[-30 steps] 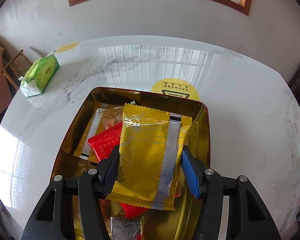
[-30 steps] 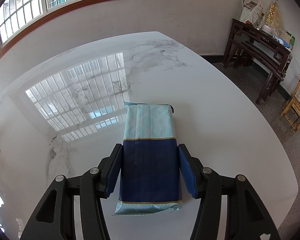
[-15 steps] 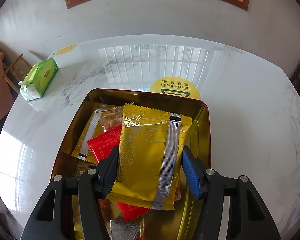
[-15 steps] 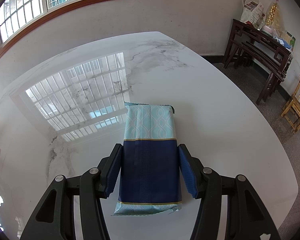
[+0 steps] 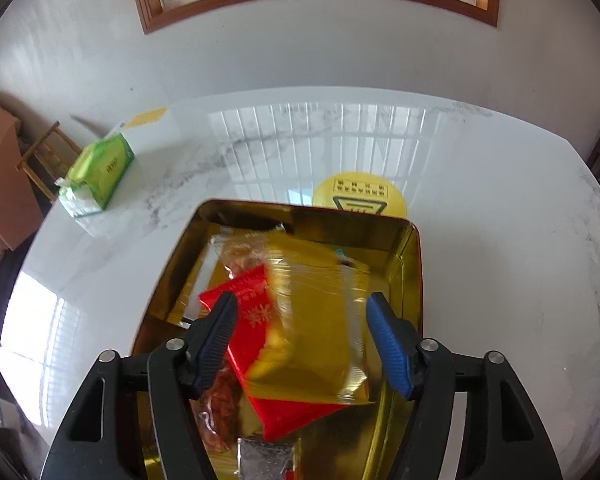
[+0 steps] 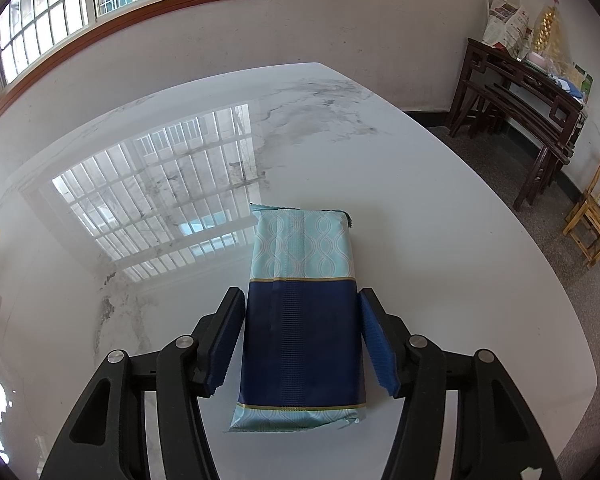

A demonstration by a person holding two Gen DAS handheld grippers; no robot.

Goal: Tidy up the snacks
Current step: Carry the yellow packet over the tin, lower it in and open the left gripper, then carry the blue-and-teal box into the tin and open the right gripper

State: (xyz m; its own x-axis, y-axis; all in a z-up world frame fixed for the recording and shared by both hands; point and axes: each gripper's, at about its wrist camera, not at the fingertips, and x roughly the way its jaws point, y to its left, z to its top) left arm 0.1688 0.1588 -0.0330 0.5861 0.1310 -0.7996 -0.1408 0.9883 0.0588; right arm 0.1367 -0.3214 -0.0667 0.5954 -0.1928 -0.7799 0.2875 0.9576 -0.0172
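Note:
In the left wrist view a gold tin tray (image 5: 414, 264) on the white marble table holds several snack packets. A yellow packet (image 5: 324, 320), blurred, lies in the tray on top of a red packet (image 5: 251, 312). My left gripper (image 5: 300, 312) is open above them, with its fingers clear of the yellow packet. In the right wrist view a blue and light-blue snack pack (image 6: 304, 312) lies flat on the table. My right gripper (image 6: 302, 312) straddles it, open, with small gaps at both pads.
A green tissue pack (image 5: 97, 172) lies at the table's far left. A round yellow sticker (image 5: 360, 196) is just behind the tray. A dark wooden side table (image 6: 528, 92) and a small wooden chair (image 6: 592, 216) stand right of the table.
My left gripper has opened and let go of the yellow packet, which has dropped into the tray. The left view has tilted up and back. The right gripper and blue pack have not moved.

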